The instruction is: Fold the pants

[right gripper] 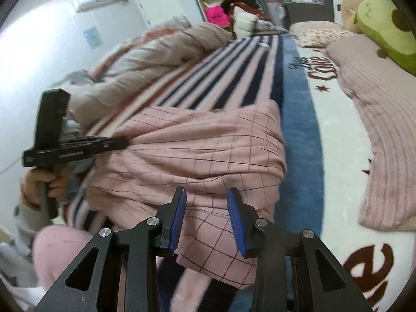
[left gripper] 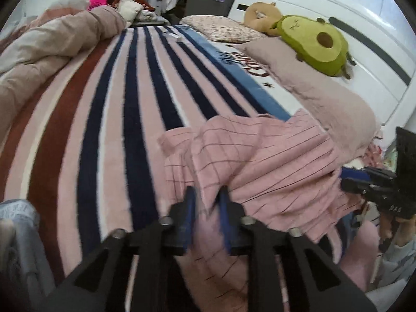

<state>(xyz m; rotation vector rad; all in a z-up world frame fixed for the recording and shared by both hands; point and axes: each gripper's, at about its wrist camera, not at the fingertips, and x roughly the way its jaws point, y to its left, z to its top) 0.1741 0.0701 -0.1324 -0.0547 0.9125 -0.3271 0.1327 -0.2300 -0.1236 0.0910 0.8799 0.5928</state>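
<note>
Pink checked pants (right gripper: 197, 145) lay bunched on striped blanket (left gripper: 109, 119), near its blue edge. Not folded flat yet; smoothing and more folds left. Left gripper (left gripper: 206, 202) pinched pants cloth. Right gripper (right gripper: 206, 208) pinched pants' near edge too.

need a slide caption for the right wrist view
Right hand-held gripper pinching an edge of the pink checked pants on the striped blanket, left hand-held gripper alongside.
</note>
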